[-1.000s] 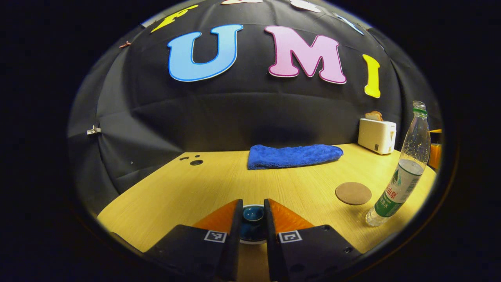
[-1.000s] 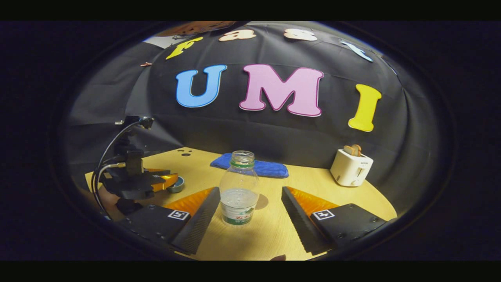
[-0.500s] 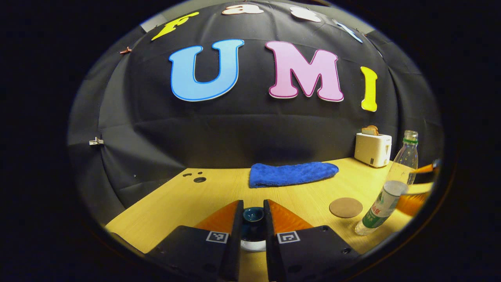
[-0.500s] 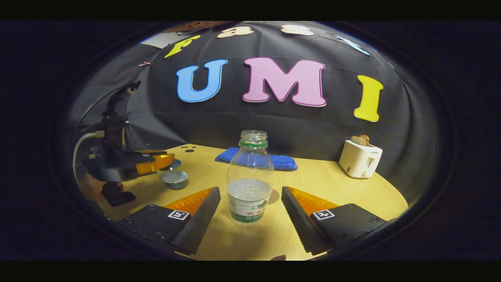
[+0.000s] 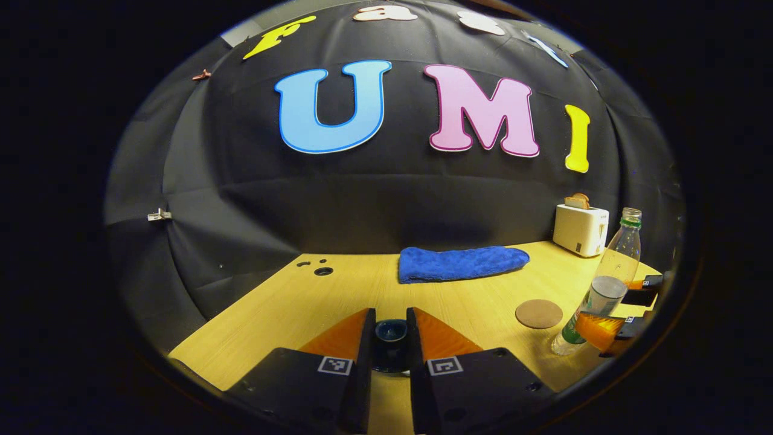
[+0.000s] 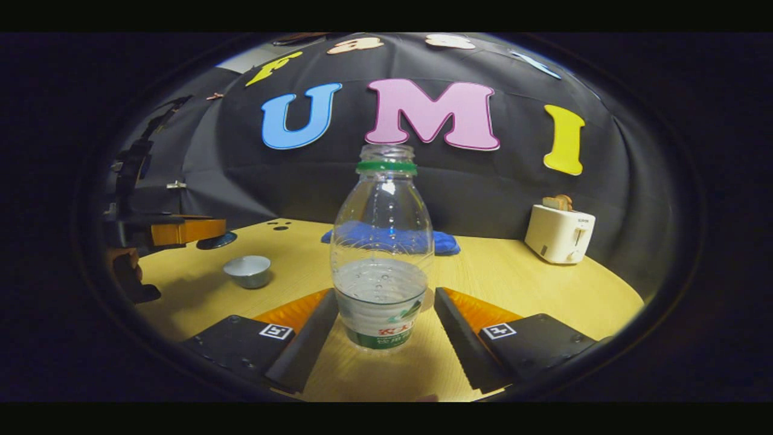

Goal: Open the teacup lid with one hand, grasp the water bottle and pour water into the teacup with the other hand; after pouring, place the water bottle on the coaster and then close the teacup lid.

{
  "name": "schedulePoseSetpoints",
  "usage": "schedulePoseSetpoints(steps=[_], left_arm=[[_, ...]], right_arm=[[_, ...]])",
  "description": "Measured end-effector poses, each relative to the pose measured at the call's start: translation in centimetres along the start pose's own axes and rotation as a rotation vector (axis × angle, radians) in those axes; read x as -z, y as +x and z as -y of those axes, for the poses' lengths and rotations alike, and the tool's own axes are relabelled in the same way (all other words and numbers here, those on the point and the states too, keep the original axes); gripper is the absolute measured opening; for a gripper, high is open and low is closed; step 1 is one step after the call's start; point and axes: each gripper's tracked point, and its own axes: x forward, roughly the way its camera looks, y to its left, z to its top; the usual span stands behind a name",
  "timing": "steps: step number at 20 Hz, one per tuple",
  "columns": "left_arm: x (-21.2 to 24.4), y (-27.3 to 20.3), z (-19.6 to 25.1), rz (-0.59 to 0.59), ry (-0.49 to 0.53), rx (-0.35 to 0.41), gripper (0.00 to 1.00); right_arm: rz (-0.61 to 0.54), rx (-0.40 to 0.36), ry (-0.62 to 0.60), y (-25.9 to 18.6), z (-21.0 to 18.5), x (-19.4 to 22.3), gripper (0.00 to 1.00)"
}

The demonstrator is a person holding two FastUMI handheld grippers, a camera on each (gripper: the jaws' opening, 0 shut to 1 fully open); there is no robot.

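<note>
Now, left gripper view: the left gripper (image 5: 391, 344) has its 2 fingers clamped on the dark blue glazed teacup lid (image 5: 391, 333), held above the light wooden table (image 5: 314, 302).
Coaster: the round brown cork coaster (image 5: 538, 314) lies flat on the table, just left of the clear plastic water bottle (image 5: 604, 284).
Bottle: uncapped, standing upright, with the right gripper (image 5: 616, 314) around its lower half.
Behind the bottle: a folded blue cloth (image 5: 462, 263) and a white toaster (image 5: 580, 229).

Right gripper view, bottle: the water bottle (image 6: 382, 254) stands on the table (image 6: 513, 278) between the spread fingers of the right gripper (image 6: 384, 329); no finger presses it.
Teacup: the small pale open teacup (image 6: 248, 271) sits well left of the bottle.
Lid: the lid (image 6: 216, 241) hangs at the left gripper's (image 6: 181, 231) tip, up and left of the teacup.
</note>
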Motion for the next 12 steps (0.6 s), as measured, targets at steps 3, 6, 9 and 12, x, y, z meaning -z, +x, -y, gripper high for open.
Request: schedulePoseSetpoints(steps=[3,6,9,12], left_arm=[[0.2,0.0,-0.2,-0.001,0.007,-0.005,0.27],[0.4,-0.1,-0.6,-0.006,0.010,-0.013,0.27],[0.3,-0.3,-1.3,-0.007,0.018,-0.025,0.27],[0.2,-0.8,-2.3,-0.005,0.013,-0.047,0.27]], right_arm=[[0.014,0.012,-0.005,1.1,-0.2,0.1,0.88],[0.028,0.015,-0.006,1.2,-0.2,-0.2,0.79],[0.034,0.016,-0.031,1.6,-0.2,-2.0,0.78],[0.048,0.014,-0.192,2.5,-0.4,-4.2,0.78]])
